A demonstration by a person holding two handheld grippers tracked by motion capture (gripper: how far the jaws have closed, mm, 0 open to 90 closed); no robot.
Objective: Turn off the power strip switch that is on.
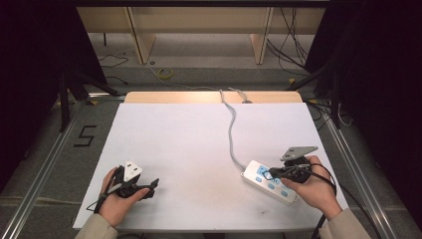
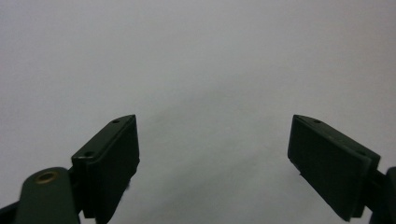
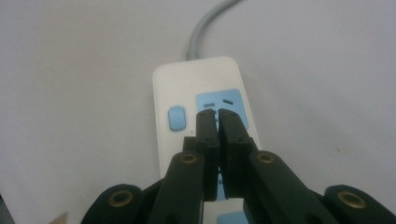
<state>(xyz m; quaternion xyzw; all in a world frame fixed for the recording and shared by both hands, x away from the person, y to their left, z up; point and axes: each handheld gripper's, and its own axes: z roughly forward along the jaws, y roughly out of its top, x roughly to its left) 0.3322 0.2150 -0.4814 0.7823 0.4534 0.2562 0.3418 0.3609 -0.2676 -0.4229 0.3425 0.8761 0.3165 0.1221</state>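
A white power strip (image 1: 271, 183) with blue socket panels lies at the table's right, and its grey cable (image 1: 230, 134) runs off toward the far edge. My right gripper (image 1: 271, 173) hovers over the strip's near-left end, held in a hand. In the right gripper view, the right gripper (image 3: 217, 112) has its jaws together, nothing between them, tips just over a blue socket panel (image 3: 224, 100) beside a blue button (image 3: 177, 117) on the power strip (image 3: 201, 79). My left gripper (image 1: 153, 188) rests at the table's front left. In its own view, the left gripper (image 2: 215, 140) stands open over bare white surface.
The white table top (image 1: 189, 139) has a wooden strip (image 1: 174, 97) along its far edge. Beyond it stand wooden shelf legs (image 1: 142, 45) and loose floor cables, with a yellow coil (image 1: 165, 73). Metal rails (image 1: 45, 169) flank the table.
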